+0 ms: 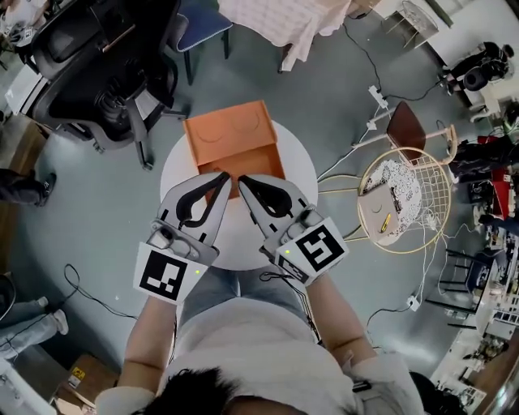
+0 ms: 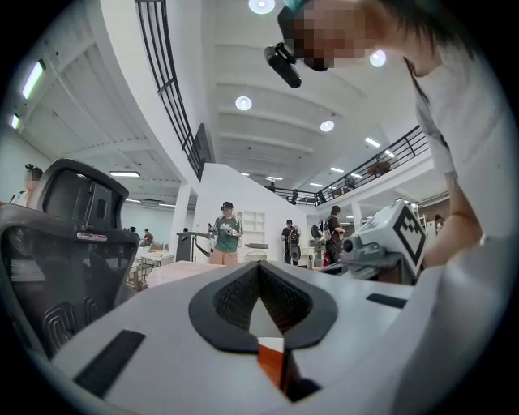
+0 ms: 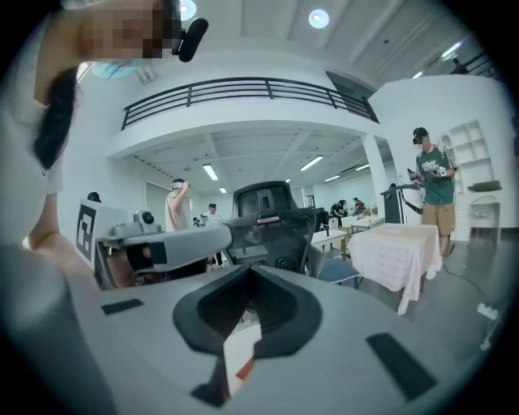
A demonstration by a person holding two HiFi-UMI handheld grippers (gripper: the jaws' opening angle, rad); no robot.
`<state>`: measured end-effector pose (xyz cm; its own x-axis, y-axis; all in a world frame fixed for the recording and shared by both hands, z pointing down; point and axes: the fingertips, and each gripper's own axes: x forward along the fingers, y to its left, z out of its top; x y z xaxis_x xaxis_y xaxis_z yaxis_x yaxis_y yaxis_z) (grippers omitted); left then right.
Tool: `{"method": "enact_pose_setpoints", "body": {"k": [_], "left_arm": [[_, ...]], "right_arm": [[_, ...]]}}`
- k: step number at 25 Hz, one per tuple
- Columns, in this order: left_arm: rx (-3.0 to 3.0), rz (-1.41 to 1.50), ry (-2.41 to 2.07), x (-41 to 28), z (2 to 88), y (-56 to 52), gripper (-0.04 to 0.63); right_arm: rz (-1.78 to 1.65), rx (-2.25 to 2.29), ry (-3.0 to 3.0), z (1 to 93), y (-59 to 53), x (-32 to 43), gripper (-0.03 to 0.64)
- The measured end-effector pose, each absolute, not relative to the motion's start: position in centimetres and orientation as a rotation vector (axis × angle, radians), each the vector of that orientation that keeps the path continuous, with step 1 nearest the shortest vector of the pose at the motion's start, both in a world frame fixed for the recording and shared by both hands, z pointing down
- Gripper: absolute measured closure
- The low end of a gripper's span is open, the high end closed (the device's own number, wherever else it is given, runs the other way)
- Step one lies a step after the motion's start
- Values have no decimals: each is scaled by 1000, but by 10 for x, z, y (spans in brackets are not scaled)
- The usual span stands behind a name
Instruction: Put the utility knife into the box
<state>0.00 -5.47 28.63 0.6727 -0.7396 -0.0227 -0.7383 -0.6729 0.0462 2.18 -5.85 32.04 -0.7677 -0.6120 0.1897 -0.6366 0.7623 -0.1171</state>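
Jaws on both grippers are closed, with nothing held. In its own view the left gripper point(image 2: 259, 269) has its tips pressed together. Only a small diamond-shaped gap remains behind them, and through it show a patch of white counter and a sliver of orange. The right gripper point(image 3: 248, 274) reads the same in its own view: tips meeting, a small gap behind, nothing in it.

From the head view, the two grippers hang side by side over the near half of the round white counter point(image 1: 302, 180). The left one sits toward the near-left edge and the right one toward the near-right edge. Their tips angle inward so that they almost meet near the counter's middle. Just beyond the tips lies the orange box point(image 1: 231, 138), on the far half of the counter, with its far end reaching past the far edge. Whether its lid is up or down I cannot tell. The utility knife cannot be made out in any view.

Around the counter, on the grey floor point(image 1: 105, 211), stand a black office chair point(image 1: 97, 73) beyond the far-left edge and a round wire-frame seat point(image 1: 362, 191) off the right edge. A table under a pale cloth point(image 1: 280, 20) stands farther off, past the far edge.
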Motion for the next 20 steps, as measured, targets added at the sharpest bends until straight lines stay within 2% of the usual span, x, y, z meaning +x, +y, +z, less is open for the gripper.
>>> {"method": "enact_pose_setpoints", "body": {"k": [8,20], "left_arm": [[2894,-53,-1194,12,271,-47,586],[2925,-56,-1170,15,262,-41,586]], "right_arm": [[151,1092,-2891,272,-41,31,611],[91,1127,-2910,257,-36,32,611]]}}
